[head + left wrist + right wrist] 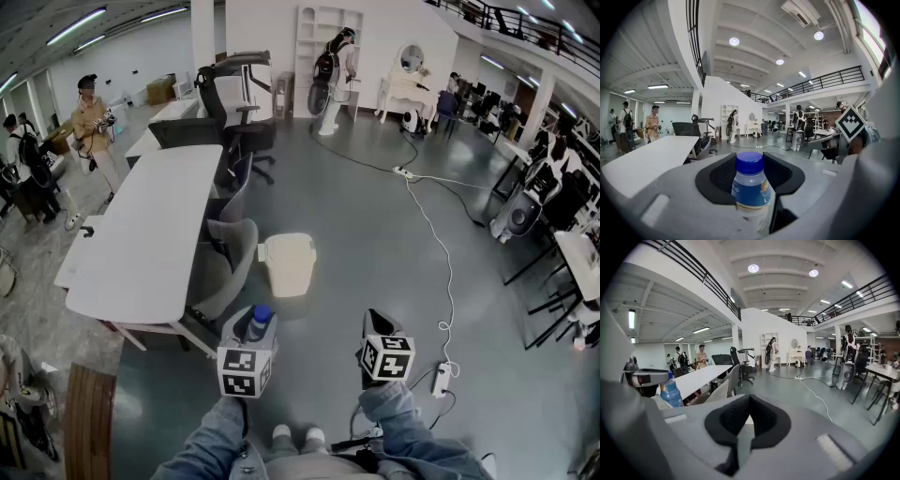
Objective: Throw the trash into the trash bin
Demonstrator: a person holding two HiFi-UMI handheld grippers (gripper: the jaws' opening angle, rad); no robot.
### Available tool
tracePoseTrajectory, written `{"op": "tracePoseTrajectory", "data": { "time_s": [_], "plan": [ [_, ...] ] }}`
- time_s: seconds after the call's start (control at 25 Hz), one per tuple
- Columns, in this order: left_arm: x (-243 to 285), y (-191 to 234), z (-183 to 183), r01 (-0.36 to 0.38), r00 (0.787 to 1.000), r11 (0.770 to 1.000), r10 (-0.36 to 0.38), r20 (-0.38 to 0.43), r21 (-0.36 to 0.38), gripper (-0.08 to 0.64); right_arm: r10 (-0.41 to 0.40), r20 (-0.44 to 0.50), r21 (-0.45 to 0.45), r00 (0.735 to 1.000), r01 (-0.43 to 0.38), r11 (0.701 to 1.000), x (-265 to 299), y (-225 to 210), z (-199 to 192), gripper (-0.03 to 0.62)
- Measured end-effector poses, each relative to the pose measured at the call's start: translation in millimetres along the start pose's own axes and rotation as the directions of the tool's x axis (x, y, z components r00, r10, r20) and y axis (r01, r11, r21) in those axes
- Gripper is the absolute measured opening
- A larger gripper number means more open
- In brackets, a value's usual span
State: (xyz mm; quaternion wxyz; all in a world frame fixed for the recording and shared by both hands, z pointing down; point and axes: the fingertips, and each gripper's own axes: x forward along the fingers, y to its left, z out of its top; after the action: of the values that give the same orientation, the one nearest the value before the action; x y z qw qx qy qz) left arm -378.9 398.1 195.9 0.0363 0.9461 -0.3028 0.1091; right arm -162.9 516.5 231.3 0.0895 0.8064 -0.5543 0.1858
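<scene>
My left gripper [253, 330] is shut on a small plastic bottle [259, 322] with a blue cap and a blue label, held upright. In the left gripper view the bottle [751, 187] stands between the black pads [719, 180] of the left gripper [750, 174]. A cream trash bin [288, 264] stands on the grey floor ahead of both grippers, a short way beyond them. My right gripper [378, 330] hangs to the right of the left one, shut with nothing in it; its pads [724, 423] meet in the right gripper view. From there the bottle [671, 392] shows at the left.
A long white table [150, 234] runs along the left, with grey chairs [230, 267] tucked beside it next to the bin. A power strip with a white cable [441, 378] lies on the floor at the right. Several people stand farther off.
</scene>
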Motion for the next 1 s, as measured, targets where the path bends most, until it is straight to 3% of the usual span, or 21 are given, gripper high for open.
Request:
{"op": "tracePoseTrajectory", "data": {
  "time_s": [0.6,1.0],
  "plan": [
    [20,40,-7,0.068,0.998,0.998,-0.068,0.001,-0.015,0.189,-0.067,-0.005,0.029,0.998,0.067,0.997,23,29,1,0.003],
    [59,44,-10,0.106,0.994,0.994,-0.106,-0.007,-0.023,0.189,-0.087,-0.046,0.099,0.995,0.091,0.991,51,18,-1,0.003]
  ]
}}
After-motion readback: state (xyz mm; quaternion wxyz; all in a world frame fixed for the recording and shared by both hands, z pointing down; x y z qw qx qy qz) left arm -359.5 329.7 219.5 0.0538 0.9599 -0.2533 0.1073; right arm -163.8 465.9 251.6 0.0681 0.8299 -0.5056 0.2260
